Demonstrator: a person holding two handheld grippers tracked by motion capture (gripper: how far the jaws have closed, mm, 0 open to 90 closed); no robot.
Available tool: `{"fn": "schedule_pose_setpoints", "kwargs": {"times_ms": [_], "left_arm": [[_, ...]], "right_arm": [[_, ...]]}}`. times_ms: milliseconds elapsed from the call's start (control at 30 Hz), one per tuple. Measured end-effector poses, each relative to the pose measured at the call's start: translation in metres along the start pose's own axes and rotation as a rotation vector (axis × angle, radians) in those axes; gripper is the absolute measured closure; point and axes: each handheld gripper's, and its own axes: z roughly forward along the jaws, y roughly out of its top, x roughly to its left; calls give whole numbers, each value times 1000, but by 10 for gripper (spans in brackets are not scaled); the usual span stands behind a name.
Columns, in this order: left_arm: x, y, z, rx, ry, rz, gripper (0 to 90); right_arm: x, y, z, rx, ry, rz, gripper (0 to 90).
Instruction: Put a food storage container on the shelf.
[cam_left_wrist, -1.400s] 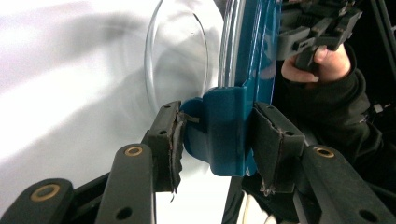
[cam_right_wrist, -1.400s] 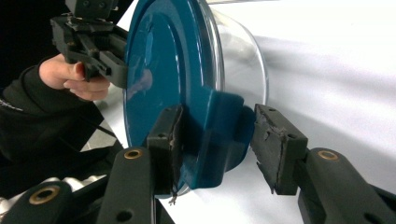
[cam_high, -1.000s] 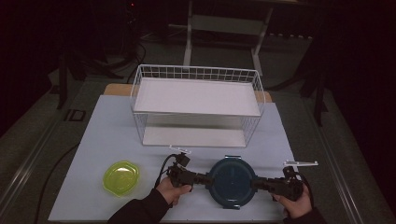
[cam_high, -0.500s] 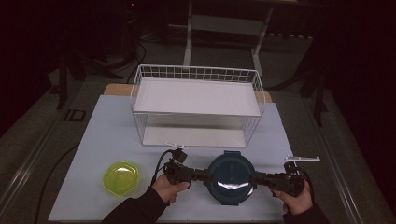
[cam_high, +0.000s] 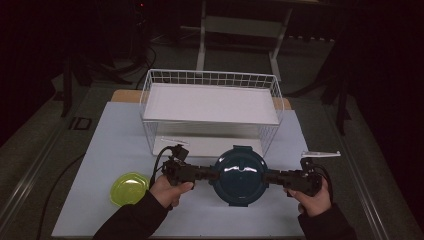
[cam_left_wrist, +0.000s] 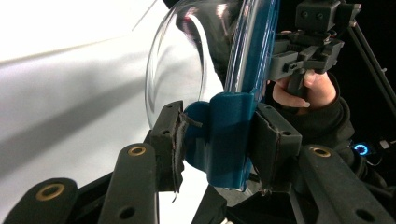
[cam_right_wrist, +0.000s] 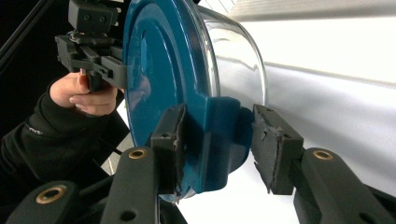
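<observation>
**A:** A dark room, a table (cam_high: 100, 150) under a pale cover, lit from above. What is at the front edge?

**B:** Two hand-held grippers. The left gripper (cam_high: 207, 173) has its jaws clamped on a blue latch tab of a round container (cam_high: 241, 175); in the left gripper view the pads (cam_left_wrist: 172, 144) press that tab from both sides. The right gripper (cam_high: 268, 177) takes the opposite tab: one pad (cam_right_wrist: 169, 140) lies flat against it, while the other looks close against the tab, though contact on that side is hard to confirm.

**A:** And the container itself?

**B:** A clear glass bowl (cam_left_wrist: 175, 60) under a blue lid (cam_right_wrist: 159, 70), slung between the two grippers near the table's front, just ahead of the person's hands. Whether its base touches the cover cannot be told.

**A:** What lies around it?

**B:** Just behind it stands a white wire rack (cam_high: 212, 80), its shelf a flat white panel. To the left, near the person's left sleeve, a small yellow-green bowl (cam_high: 128, 188) sits on the cover, well apart from the container.
</observation>
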Motion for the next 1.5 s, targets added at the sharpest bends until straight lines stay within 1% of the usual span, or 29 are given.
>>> {"fn": "schedule_pose_setpoints", "kwargs": {"times_ms": [67, 100, 133, 167, 233, 267, 333, 367, 400, 433, 500, 567, 700, 867, 933, 967, 1000, 1033, 1133, 1167, 1200, 1233, 1300, 1433, 1467, 1500], "left_arm": [[-3, 5, -6, -13, 5, 2, 568], [-4, 8, -9, -19, 10, 4, 567], [-6, 11, -12, -23, 15, 12, 568], [-6, 11, -12, -23, 15, 12, 568], [-9, 20, -20, -35, 27, 19, 567], [-9, 23, -23, -40, 30, 16, 567], [-11, 29, -30, -55, 41, 26, 567], [-11, 29, -30, -55, 41, 26, 567], [-11, 35, -36, -71, 43, 31, 567], [-11, 37, -38, -74, 41, 29, 567], [-11, 43, -44, -82, 41, 37, 567], [-13, 50, -49, -95, 47, 40, 567], [-17, 67, -62, -120, 64, 63, 568], [-17, 86, -73, -139, 73, 74, 568], [-15, 93, -75, -141, 74, 69, 567], [-15, 93, -75, -141, 74, 69, 568], [-12, 99, -76, -144, 81, 66, 568], [-11, 102, -77, -148, 83, 65, 568], [-4, 109, -80, -159, 81, 46, 567], [-4, 109, -80, -159, 81, 46, 567], [-1, 113, -81, -172, 82, 42, 567], [1, 115, -82, -176, 82, 37, 567], [4, 120, -84, -180, 80, 31, 567], [12, 127, -88, -196, 82, 7, 564], [14, 128, -89, -200, 82, 1, 563], [18, 129, -89, -198, 77, -9, 562]], "right_arm": [[4, 7, 1, -2, 0, -13, 561], [5, 10, 2, -8, 3, -11, 561], [7, 14, 3, -10, 5, -14, 560], [7, 14, 3, -10, 5, -14, 560], [11, 25, 5, -16, 10, -32, 561], [13, 29, 6, -14, 13, -31, 560], [14, 37, 9, -19, 17, -37, 560], [14, 37, 9, -19, 17, -37, 560], [15, 41, 11, -23, 20, -37, 561], [18, 50, 13, -29, 21, -46, 561], [22, 58, 14, -34, 22, -51, 561], [25, 67, 16, -38, 21, -58, 561], [30, 86, 20, -55, 33, -66, 561], [35, 110, 24, -62, 32, -76, 561], [34, 118, 26, -61, 30, -72, 561], [34, 118, 26, -61, 30, -72, 561], [33, 121, 27, -60, 28, -69, 561], [31, 128, 30, -57, 26, -62, 560], [29, 140, 35, -52, 20, -49, 560], [29, 140, 35, -52, 20, -49, 560], [28, 144, 36, -49, 16, -46, 560], [27, 150, 39, -48, 12, -41, 560], [26, 156, 42, -47, 9, -34, 560], [27, 168, 48, -45, -6, -18, 559], [27, 170, 50, -45, -11, -20, 559], [27, 172, 51, -44, -17, -16, 559]]}}
